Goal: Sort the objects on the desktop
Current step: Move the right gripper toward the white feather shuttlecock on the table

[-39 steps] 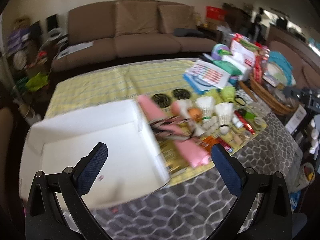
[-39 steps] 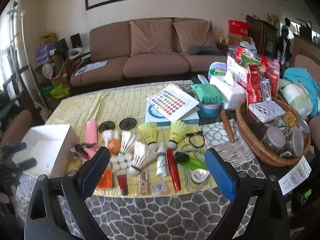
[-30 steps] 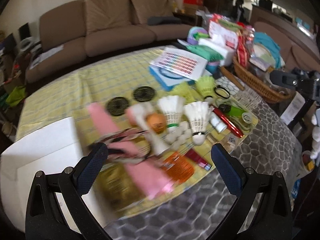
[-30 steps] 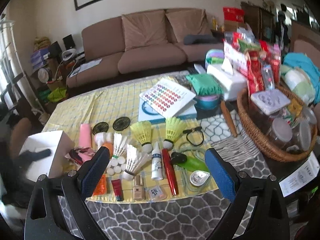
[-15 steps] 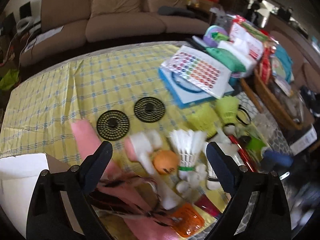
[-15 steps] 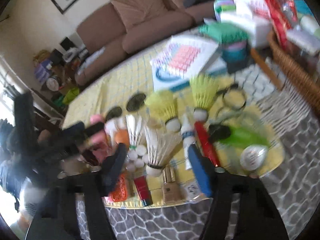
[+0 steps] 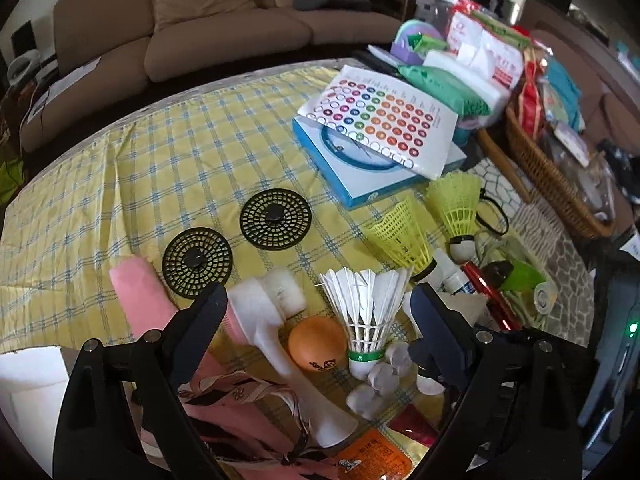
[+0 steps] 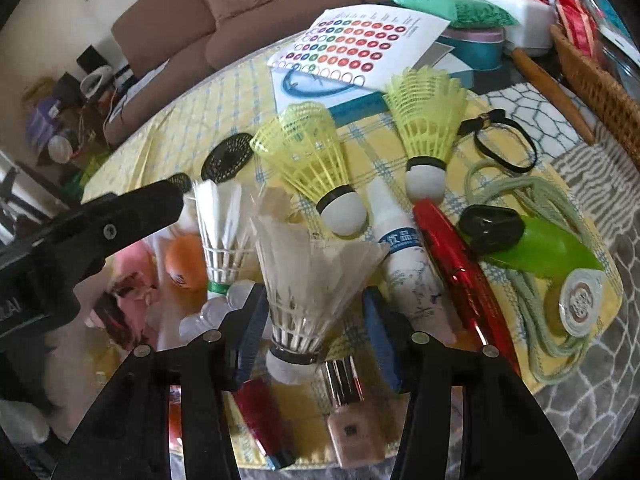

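Right tongs (image 8: 314, 334): half open, blue pads either side of a white feather shuttlecock (image 8: 308, 284), contact not certain. Just ahead: two yellow nylon shuttlecocks (image 8: 316, 168), white bottle (image 8: 404, 256), red pen (image 8: 460, 268).

Left tongs (image 7: 316, 322): wide open, holding nothing. Between the pads: orange ball (image 7: 318, 343), second white shuttlecock (image 7: 366, 312), white brush (image 7: 276, 320). Ahead: two black mesh discs (image 7: 276, 219) on the yellow checked cloth (image 7: 140, 168) covering the desk.
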Demonstrator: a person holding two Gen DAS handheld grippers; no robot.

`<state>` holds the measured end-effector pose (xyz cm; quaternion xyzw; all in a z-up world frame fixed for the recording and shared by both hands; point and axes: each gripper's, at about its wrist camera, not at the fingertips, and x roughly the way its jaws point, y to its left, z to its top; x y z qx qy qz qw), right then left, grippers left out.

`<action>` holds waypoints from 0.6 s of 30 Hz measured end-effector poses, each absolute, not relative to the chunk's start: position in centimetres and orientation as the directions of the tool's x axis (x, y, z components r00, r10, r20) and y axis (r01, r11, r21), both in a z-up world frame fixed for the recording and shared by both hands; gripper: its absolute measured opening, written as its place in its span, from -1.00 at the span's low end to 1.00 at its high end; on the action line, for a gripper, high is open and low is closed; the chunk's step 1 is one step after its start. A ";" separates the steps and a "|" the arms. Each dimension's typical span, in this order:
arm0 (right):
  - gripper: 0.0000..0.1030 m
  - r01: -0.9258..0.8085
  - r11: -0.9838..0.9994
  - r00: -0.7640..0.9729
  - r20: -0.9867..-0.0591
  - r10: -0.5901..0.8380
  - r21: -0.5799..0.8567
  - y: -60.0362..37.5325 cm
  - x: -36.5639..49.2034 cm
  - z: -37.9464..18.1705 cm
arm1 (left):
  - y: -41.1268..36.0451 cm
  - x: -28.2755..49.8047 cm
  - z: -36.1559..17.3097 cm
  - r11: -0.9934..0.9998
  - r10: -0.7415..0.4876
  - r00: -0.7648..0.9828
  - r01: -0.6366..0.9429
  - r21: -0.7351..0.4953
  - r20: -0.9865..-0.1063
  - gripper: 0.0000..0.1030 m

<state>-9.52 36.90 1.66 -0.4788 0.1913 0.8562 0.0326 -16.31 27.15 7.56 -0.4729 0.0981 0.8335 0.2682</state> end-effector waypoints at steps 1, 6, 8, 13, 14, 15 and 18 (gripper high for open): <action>-0.17 -0.233 -0.926 -0.542 -0.830 -0.130 0.297 36.9 -9.5 1.6 | 27.4 -16.4 7.4 -0.835 0.347 -0.408 -0.544 -0.081 -0.844 0.79; -0.21 -0.237 -0.919 -0.571 -0.811 -0.129 0.314 37.9 -8.3 2.8 | 28.0 -16.7 6.4 -0.832 0.323 -0.399 -0.552 -0.057 -0.858 0.80; -0.22 -0.245 -0.912 -0.592 -0.796 -0.128 0.329 38.7 -7.5 3.7 | 28.2 -16.9 6.2 -0.831 0.320 -0.397 -0.554 -0.054 -0.860 0.80; -0.22 -0.255 -0.861 -0.689 -0.708 -0.157 0.439 41.4 -5.5 6.5 | 29.0 -16.7 5.6 -0.817 0.310 -0.403 -0.577 -0.024 -0.861 0.80; -0.22 -0.255 -0.855 -0.703 -0.694 -0.156 0.451 41.8 -5.0 7.0 | 29.3 -16.6 5.4 -0.814 0.297 -0.408 -0.581 -0.005 -0.864 0.80; -0.22 -0.253 -0.850 -0.711 -0.685 -0.160 0.462 42.0 -5.0 7.4 | 29.5 -16.6 5.2 -0.812 0.285 -0.412 -0.584 0.010 -0.866 0.80; -0.22 -0.248 -0.834 -0.724 -0.666 -0.179 0.493 42.5 -4.6 7.8 | 30.1 -16.7 4.5 -0.809 0.264 -0.415 -0.587 0.035 -0.871 0.80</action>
